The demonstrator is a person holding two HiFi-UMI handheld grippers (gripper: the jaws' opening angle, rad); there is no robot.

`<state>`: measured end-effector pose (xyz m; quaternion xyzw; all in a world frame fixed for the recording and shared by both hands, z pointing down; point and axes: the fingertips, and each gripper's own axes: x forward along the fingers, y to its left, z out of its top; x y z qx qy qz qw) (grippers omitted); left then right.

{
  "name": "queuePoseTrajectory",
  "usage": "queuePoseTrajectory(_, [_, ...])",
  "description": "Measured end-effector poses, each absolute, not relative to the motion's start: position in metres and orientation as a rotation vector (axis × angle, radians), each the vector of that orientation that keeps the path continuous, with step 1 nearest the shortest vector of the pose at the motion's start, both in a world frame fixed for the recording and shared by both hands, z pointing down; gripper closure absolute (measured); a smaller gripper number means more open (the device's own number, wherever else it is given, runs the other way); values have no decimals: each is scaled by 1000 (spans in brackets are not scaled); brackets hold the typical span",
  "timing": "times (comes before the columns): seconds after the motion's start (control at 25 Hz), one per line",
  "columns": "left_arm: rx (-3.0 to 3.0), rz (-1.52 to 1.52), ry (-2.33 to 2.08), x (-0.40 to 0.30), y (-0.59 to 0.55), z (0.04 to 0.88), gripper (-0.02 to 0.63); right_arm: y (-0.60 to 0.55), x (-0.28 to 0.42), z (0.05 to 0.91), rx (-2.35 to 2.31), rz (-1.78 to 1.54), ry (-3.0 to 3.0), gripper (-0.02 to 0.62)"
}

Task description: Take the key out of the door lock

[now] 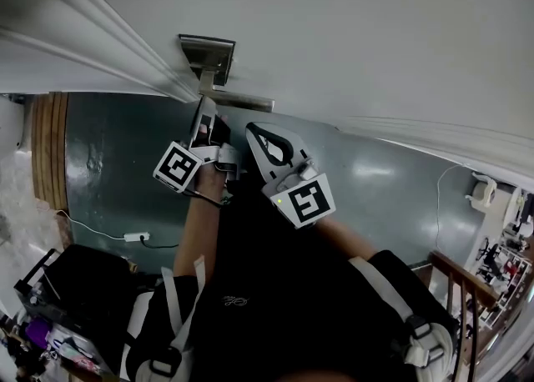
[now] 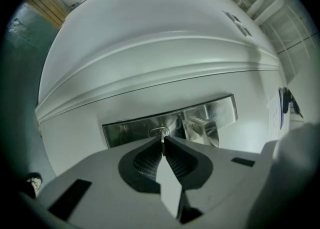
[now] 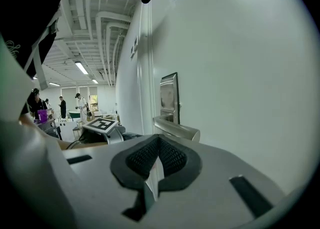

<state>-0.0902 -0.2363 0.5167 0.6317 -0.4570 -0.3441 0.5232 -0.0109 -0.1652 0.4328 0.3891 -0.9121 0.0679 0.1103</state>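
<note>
A silver lock plate [image 2: 125, 130] is set in the white door [image 2: 150, 58], with its lever handle [image 2: 202, 125] to the right of the keyhole. A thin metal key [image 2: 162, 138] sticks out of the keyhole, and my left gripper [image 2: 162, 145] is shut on it, pads pinching the key's head. In the head view the left gripper [image 1: 204, 113] points at the door just under the handle [image 1: 242, 103] and lock plate [image 1: 206, 53]; the key is hidden there. My right gripper [image 1: 253, 132] hangs beside it, shut with nothing between its pads [image 3: 172, 157], close to the handle [image 3: 175, 129].
The door frame's moulding [image 1: 100, 47] runs along the left. Below lies a dark green floor [image 1: 117, 172] with a cable and power strip [image 1: 133, 237]. A wooden railing [image 1: 467, 289] stands at the lower right. People and tables [image 3: 60, 108] show far off in the room.
</note>
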Motion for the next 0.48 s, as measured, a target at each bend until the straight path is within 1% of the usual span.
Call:
queuePoseTrajectory(0.36, [1489,-864,-1096,-88,-237,514,569,-168,-13,430,1151,206,-2692,586])
queuePoseTrajectory(0.48, [1506,-828,-1091,-89,-237,517,569,-168,-14,433,1150,210,-2686,588])
